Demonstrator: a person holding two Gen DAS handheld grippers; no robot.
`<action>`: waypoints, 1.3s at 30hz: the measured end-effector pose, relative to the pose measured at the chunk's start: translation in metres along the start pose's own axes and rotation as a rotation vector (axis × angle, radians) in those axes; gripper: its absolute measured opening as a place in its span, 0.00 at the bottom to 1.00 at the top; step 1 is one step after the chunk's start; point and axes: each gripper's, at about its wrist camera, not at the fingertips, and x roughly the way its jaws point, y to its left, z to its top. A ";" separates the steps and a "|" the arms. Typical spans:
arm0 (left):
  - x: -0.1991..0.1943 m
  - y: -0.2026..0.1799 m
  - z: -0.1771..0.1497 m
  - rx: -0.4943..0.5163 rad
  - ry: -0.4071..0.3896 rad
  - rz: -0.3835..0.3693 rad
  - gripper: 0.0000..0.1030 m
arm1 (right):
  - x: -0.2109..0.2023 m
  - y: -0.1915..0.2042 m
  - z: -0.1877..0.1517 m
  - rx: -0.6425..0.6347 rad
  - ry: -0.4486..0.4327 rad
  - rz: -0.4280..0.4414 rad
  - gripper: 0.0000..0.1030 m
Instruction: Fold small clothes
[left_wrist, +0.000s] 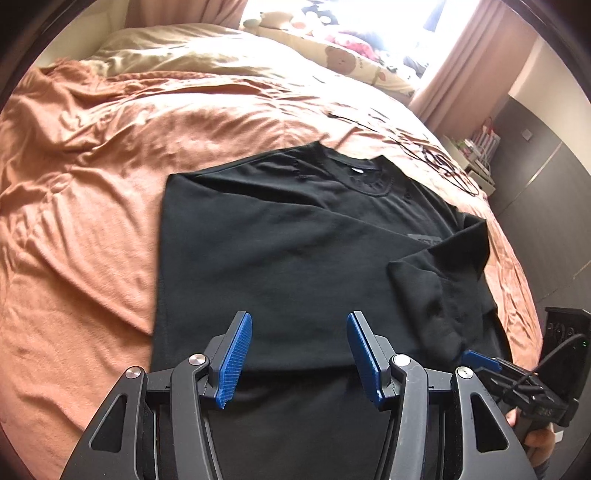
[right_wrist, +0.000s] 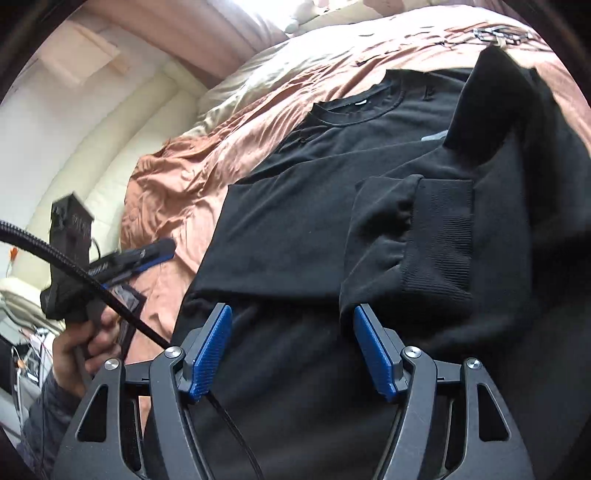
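- A black sweatshirt (left_wrist: 280, 251) lies flat on the bed (left_wrist: 92, 184), collar at its far end.
- One ribbed sleeve cuff (left_wrist: 436, 310) is folded onto the sweatshirt's right side.
- The left claw (left_wrist: 299, 354) hovers over the sweatshirt's near hem, blue pads (left_wrist: 236, 354) spread apart, holding nothing.

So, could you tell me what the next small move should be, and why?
Probably lower the open right hand-held gripper onto the ribbed cuff and smooth it flat. The sleeve lies bunched on the black sweatshirt, while the left side looks already folded straight.
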 end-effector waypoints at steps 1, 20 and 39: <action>0.002 -0.007 0.001 0.004 0.003 -0.006 0.54 | -0.007 -0.001 -0.006 -0.011 -0.001 -0.015 0.65; 0.087 -0.159 0.001 0.175 0.116 -0.109 0.54 | -0.109 -0.093 -0.022 0.207 -0.143 -0.181 0.55; 0.163 -0.228 -0.015 0.265 0.233 0.071 0.54 | -0.155 -0.128 -0.041 0.370 -0.221 -0.124 0.53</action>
